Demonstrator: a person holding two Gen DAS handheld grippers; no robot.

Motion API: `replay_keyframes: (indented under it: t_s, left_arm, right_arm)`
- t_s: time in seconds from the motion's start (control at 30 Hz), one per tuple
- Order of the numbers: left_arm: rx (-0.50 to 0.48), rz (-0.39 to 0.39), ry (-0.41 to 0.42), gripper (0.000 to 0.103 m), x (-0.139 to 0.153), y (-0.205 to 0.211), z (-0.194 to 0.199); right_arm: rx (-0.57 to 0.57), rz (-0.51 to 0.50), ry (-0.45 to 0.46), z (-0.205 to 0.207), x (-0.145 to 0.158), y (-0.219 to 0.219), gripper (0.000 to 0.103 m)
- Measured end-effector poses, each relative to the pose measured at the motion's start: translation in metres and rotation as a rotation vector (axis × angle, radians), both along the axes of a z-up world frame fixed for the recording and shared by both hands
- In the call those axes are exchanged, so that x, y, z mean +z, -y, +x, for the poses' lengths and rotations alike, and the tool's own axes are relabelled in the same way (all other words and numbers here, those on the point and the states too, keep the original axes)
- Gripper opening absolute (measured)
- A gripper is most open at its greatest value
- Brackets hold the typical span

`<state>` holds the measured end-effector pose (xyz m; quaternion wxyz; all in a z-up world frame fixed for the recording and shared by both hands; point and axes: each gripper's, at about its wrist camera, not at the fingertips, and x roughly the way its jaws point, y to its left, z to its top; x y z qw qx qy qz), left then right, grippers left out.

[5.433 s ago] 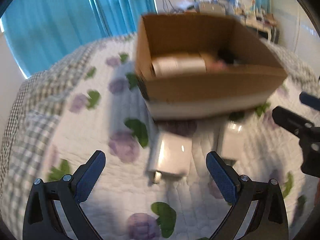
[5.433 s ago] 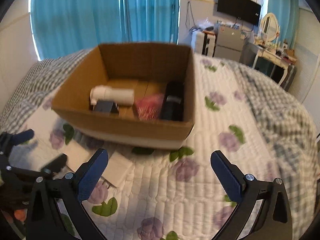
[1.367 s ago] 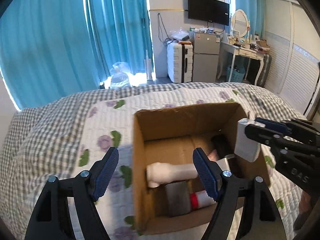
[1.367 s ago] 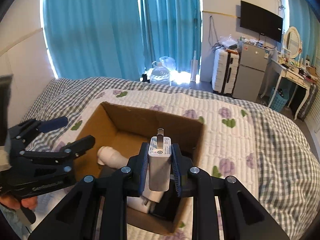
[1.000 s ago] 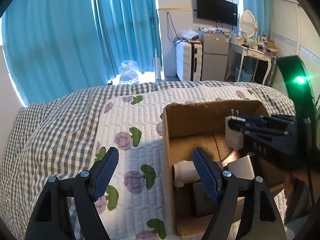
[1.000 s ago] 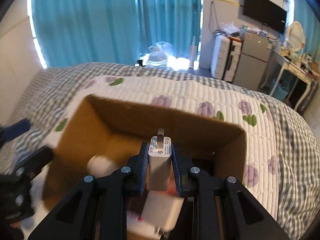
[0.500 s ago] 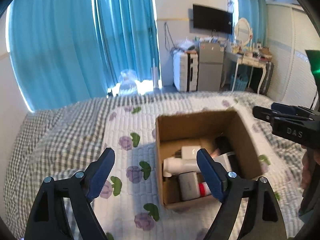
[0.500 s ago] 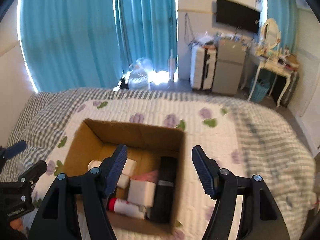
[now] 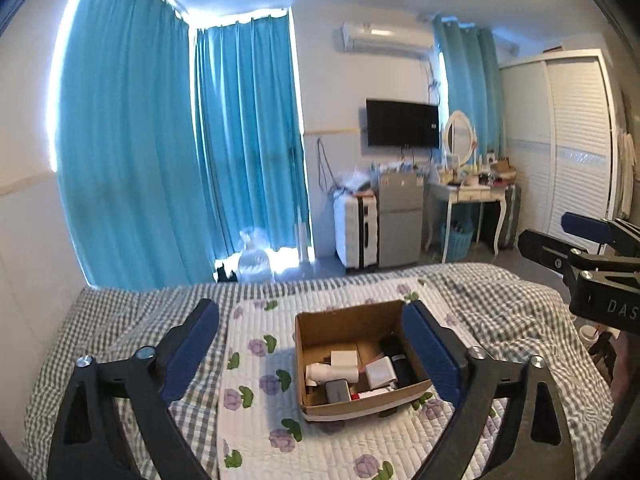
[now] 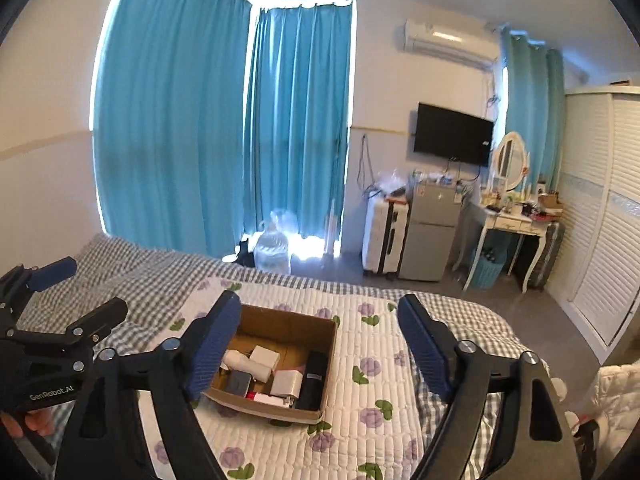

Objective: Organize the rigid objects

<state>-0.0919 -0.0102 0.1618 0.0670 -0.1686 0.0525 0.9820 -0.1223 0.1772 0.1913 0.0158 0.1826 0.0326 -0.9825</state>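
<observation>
The left gripper [image 9: 311,348] hangs high, jaws widening and bare; the open brown cardboard box [image 9: 360,402] of small rigid items sits on the quilted floral bed [image 9: 256,412], below and beyond them. The right gripper [image 10: 320,344] likewise spreads, unladen. Risk seems slight: a careless descent could nudge the box askew.

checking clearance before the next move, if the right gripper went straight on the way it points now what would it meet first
Probably the flowered quilt just right of the cardboard box. The right gripper is opening, holds nothing, and nothing stands between it and the bed. Depth is unclear, so it might clip the box's right wall instead.
</observation>
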Motion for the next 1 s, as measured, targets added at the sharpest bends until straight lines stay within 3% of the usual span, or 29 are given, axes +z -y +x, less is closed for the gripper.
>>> replay_keyframes:
  t_s: [0.13,0.33,0.57,0.67,0.83,1.0]
  left_arm:
    - [0.015,0.018,-0.073,0.103,0.002,0.003,0.031]
    - [0.038,0.034,-0.085,0.103,-0.033,0.004,0.041]
    - [0.086,0.071,-0.127,0.103,-0.105,0.011,0.034]
    - [0.091,0.064,-0.09,0.103,-0.133,0.014,0.025]
    - [0.084,0.05,-0.054,0.103,-0.159,0.012,0.015]
    - [0.07,0.039,-0.015,0.103,-0.184,0.008,0.01]
  right_arm:
    - [-0.025,-0.006,-0.065,0.034,0.002,0.004,0.103]
    - [-0.056,-0.002,-0.087,0.053,-0.027,0.005,0.103]
    - [-0.052,-0.038,-0.131,0.046,-0.1,-0.003,0.103]
    - [-0.073,-0.022,-0.142,0.039,-0.139,-0.006,0.103]
    - [-0.098,-0.069,-0.065,0.021,-0.19,-0.016,0.103]
    - [-0.084,-0.067,-0.046,0.019,-0.203,-0.014,0.103]
